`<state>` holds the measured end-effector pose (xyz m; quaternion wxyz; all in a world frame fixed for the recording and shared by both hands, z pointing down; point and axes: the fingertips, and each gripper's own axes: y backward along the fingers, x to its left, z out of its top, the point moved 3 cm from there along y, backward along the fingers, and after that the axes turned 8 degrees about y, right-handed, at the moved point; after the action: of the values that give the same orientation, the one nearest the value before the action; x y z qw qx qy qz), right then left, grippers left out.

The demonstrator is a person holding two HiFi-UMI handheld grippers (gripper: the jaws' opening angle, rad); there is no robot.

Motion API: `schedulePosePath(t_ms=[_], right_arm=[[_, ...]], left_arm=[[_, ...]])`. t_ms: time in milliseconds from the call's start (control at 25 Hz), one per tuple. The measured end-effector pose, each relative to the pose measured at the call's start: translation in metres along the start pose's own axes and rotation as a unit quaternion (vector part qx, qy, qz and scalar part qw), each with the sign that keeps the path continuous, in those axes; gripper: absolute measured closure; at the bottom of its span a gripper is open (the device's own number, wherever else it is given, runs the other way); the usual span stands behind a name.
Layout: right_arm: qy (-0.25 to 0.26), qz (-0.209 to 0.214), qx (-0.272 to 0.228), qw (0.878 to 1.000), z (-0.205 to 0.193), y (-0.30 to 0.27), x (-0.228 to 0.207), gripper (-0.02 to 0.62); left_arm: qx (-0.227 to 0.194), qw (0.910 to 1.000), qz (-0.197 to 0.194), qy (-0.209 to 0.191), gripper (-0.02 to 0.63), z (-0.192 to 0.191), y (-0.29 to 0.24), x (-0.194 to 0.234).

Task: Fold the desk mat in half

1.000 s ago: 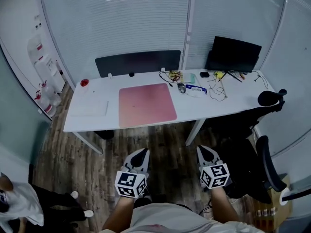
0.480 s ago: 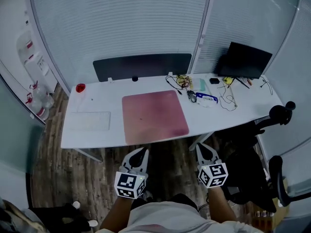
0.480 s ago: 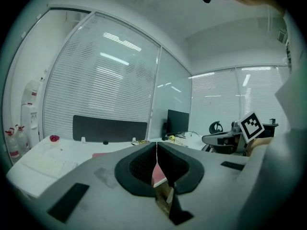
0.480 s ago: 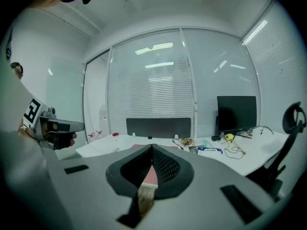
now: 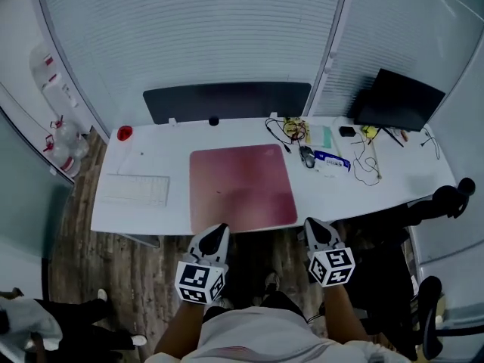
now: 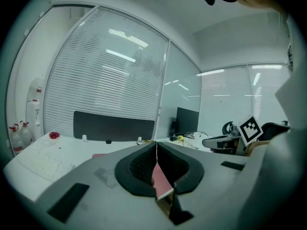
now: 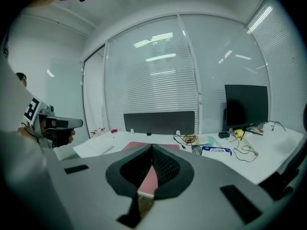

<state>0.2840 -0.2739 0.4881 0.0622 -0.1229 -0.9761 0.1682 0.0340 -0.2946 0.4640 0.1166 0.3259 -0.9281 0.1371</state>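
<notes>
Head view: the desk mat (image 5: pixel 240 184) lies flat and unfolded on the counter (image 5: pixel 151 153), ahead of both sets of fingers; its near edge sits just ahead of the left gripper (image 5: pixel 215 233), its near right corner just left of the right gripper (image 5: pixel 314 227).

Left gripper view: the fingers (image 6: pixel 136 169) are clenched tip to tip on nothing; pink mat shows beyond them.

Right gripper view: the fingers (image 7: pixel 168 169) are likewise clenched and empty; the mat lies ahead.

Folding looks not yet begun; next, the fingers probably must part and take the near edge.
</notes>
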Motion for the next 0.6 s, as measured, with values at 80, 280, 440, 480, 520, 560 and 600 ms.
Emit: schedulePosePath(t_ms=[80,280,440,480,520,560,600], right_arm=[[-0.005,0.013,0.005,1.0,-0.003,-0.013,-0.022,0.543],[-0.009,0.048,0.019,0.999,-0.01,-0.046,-0.074,0.543],[-0.012,0.068,0.05,0.996,-0.024,-0.066,-0.095,0.543],[-0.012,0.072,0.057,0.996,-0.027,-0.069,-0.097,0.543],[-0.012,0.076,0.065,0.995,-0.03,-0.072,-0.097,0.531],[-0.013,0.081,0.072,0.994,-0.033,-0.075,-0.096,0.498],[-0.013,0.083,0.078,0.993,-0.036,-0.078,-0.095,0.484]], left_arm=[[-0.002,0.9998,0.016,0.01,0.589,0.0,-0.02,-0.005],[-0.007,0.9987,0.049,0.011,0.589,0.004,-0.07,-0.021],[-0.002,0.9977,0.066,0.014,0.589,0.001,-0.09,-0.028],[0.001,0.9976,0.068,0.016,0.589,0.0,-0.093,-0.028],[0.003,0.9974,0.069,0.018,0.589,-0.001,-0.094,-0.028],[0.005,0.9974,0.069,0.02,0.589,-0.001,-0.096,-0.027],[0.006,0.9974,0.069,0.022,0.589,-0.002,-0.097,-0.025]])
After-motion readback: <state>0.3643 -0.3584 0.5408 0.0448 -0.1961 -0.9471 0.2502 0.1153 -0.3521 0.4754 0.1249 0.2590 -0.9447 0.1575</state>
